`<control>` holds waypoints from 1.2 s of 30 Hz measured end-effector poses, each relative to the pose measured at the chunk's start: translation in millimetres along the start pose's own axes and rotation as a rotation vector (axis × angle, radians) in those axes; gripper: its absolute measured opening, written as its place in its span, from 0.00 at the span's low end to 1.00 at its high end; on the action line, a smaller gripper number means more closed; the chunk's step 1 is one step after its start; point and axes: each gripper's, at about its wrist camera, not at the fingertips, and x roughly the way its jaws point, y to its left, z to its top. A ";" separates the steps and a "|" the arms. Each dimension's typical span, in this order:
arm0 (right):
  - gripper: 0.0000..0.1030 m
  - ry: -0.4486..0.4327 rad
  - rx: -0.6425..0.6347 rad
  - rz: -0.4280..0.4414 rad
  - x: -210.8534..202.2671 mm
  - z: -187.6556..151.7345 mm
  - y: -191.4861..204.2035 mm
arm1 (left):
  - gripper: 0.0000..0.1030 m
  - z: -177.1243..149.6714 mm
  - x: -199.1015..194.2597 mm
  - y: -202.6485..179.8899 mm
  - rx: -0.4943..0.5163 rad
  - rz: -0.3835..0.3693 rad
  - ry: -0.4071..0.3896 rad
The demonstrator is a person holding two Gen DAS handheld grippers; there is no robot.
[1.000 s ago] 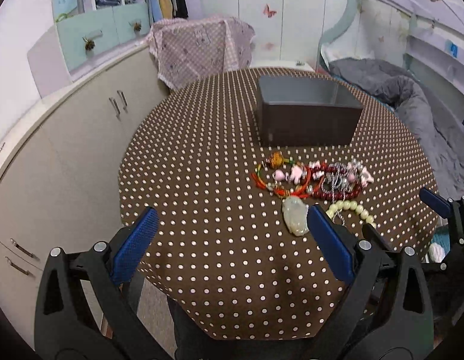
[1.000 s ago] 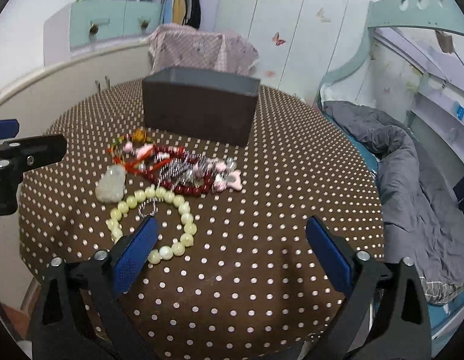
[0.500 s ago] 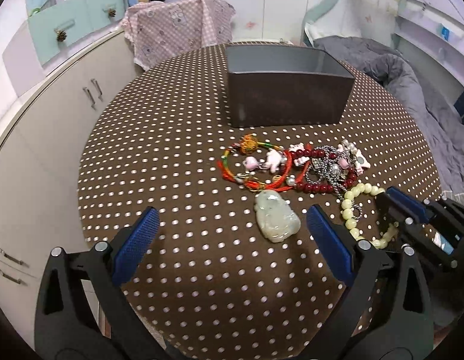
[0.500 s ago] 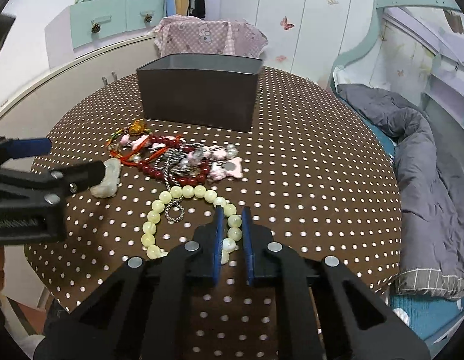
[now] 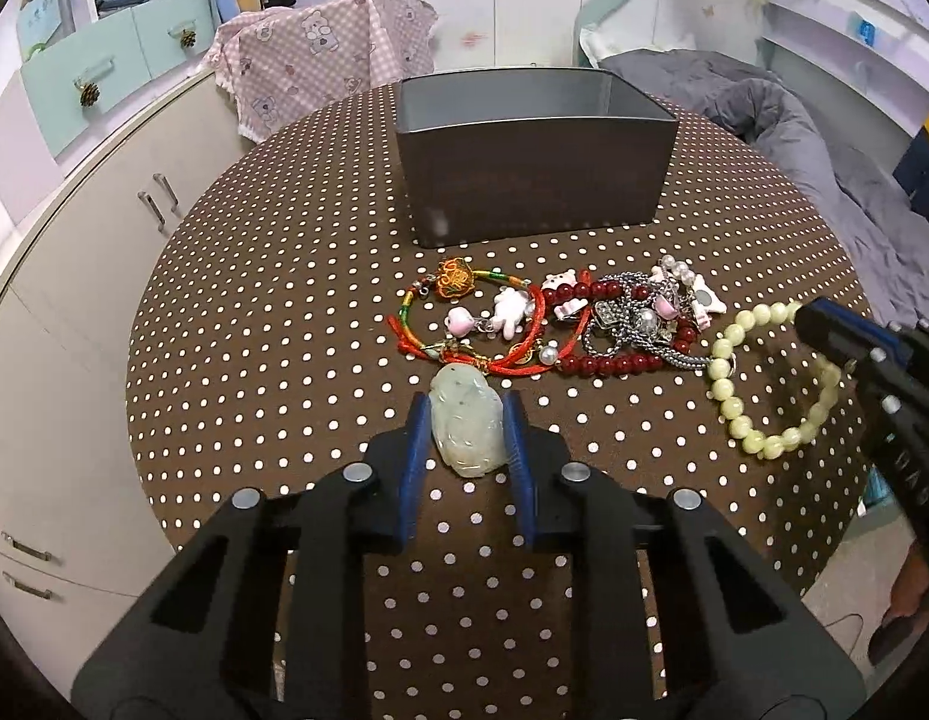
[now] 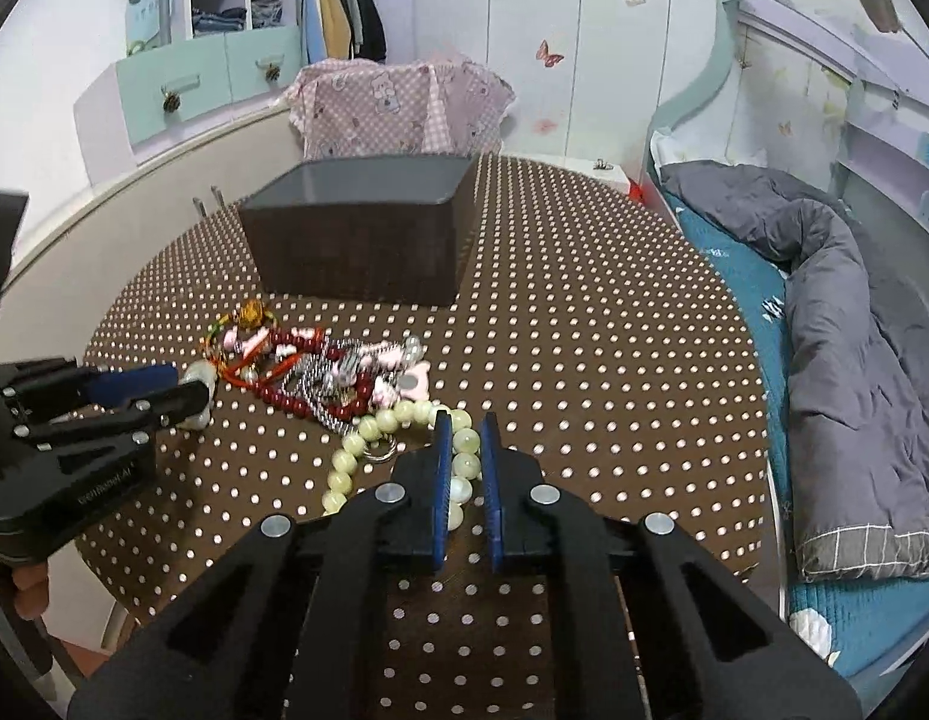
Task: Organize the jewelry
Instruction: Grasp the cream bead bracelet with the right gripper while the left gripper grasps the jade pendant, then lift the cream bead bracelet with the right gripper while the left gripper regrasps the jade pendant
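Two pieces gripped, none boxed: left gripper (image 5: 467, 438) jaws closing on jade pendant (image 5: 467, 429), right gripper (image 6: 464, 468) clamped on pale green bead bracelet (image 6: 398, 420), both on dotted tablecloth (image 5: 284, 324); tangled remaining jewelry (image 5: 584, 324) before seemingly empty dark box (image 5: 533, 180); writing on left gripper body illegible

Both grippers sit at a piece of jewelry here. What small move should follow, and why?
Probably lift both pieces and carry them toward the dark box. The left gripper is closing, its pads flanking the jade pendant, and the right gripper is shut on the pale green bead bracelet. The box stands open just behind the tangled jewelry.
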 end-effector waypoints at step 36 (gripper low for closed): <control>0.08 -0.072 0.030 0.003 -15.6 16.3 -13.2 | 0.28 -0.5 4.7 25.5 -0.028 -0.026 0.031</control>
